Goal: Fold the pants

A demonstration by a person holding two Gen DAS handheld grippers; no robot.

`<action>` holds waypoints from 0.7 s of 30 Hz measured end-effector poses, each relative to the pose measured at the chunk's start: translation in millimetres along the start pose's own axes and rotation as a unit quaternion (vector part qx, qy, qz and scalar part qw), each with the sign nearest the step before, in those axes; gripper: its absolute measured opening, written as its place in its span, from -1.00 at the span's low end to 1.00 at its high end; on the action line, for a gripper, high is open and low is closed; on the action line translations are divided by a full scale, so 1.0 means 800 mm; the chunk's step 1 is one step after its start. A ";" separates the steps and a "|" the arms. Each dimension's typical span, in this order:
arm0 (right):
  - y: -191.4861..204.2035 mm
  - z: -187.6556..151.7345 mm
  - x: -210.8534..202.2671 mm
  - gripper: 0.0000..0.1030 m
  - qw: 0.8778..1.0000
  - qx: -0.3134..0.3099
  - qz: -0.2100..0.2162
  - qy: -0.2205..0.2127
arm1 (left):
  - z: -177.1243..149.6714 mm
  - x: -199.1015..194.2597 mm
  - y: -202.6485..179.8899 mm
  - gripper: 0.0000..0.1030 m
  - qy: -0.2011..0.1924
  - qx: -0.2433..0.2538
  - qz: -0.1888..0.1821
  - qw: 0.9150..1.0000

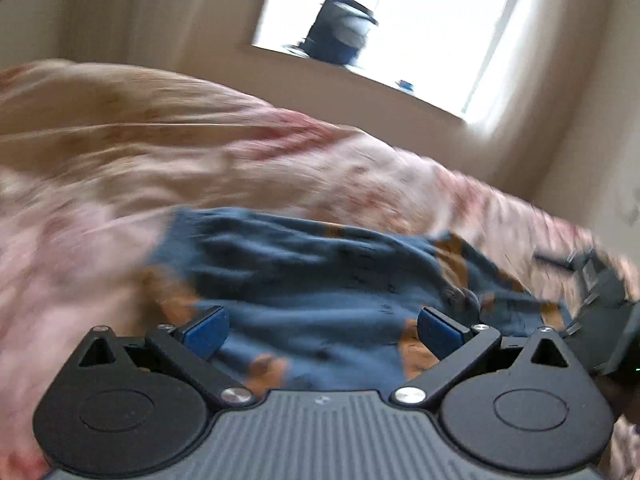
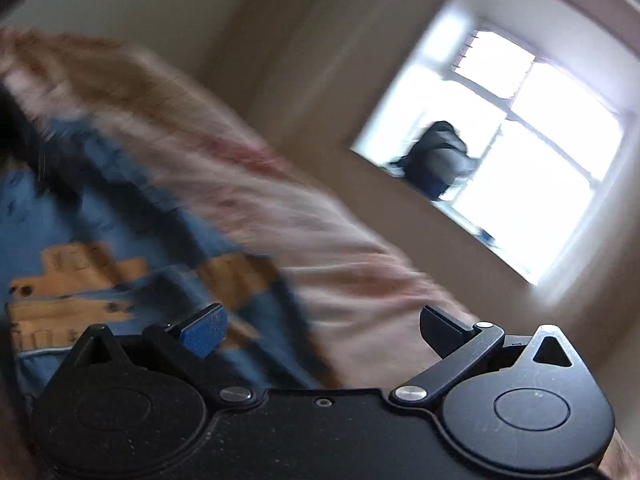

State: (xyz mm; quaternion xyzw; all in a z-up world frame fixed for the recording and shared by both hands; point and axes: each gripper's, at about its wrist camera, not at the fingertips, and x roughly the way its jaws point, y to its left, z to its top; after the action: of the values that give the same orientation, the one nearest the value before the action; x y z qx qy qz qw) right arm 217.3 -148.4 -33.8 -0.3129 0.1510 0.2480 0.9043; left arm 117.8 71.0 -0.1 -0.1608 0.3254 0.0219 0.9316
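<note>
Blue pants [image 1: 304, 276] with orange patches lie bunched on a pink floral bedspread [image 1: 120, 152]. My left gripper [image 1: 322, 334] is open and empty, its blue pads spread wide just above the near part of the pants. The right gripper shows at the right edge of the left wrist view [image 1: 600, 292]. In the right wrist view the pants [image 2: 100, 240] lie to the left, and my right gripper [image 2: 322, 334] is open and empty over the pants' right edge and the bedspread [image 2: 320, 248]. Both views are blurred by motion.
A bright window [image 1: 384, 28] with a dark backpack [image 1: 340, 28] on its sill is beyond the bed; they also show in the right wrist view, window [image 2: 520, 168] and backpack [image 2: 438, 158]. Beige walls surround the bed.
</note>
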 end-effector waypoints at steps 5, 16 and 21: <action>-0.011 0.011 0.030 0.99 0.997 0.021 0.038 0.058 | -0.009 -0.034 0.054 0.99 -0.007 -0.022 0.037 0.999; -0.047 0.046 0.149 0.98 0.986 0.043 0.126 0.104 | 0.001 -0.012 0.107 0.99 -0.010 -0.105 0.033 0.994; -0.090 0.060 0.171 0.98 0.975 0.146 0.120 0.120 | 0.005 -0.003 0.105 0.99 -0.008 -0.102 0.030 0.994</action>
State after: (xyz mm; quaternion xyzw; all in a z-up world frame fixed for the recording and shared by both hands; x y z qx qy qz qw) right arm 375.9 -117.7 -20.7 -0.1845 0.3292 0.2905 0.8793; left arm 106.3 151.8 -19.8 -0.2449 0.3184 0.0837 0.9119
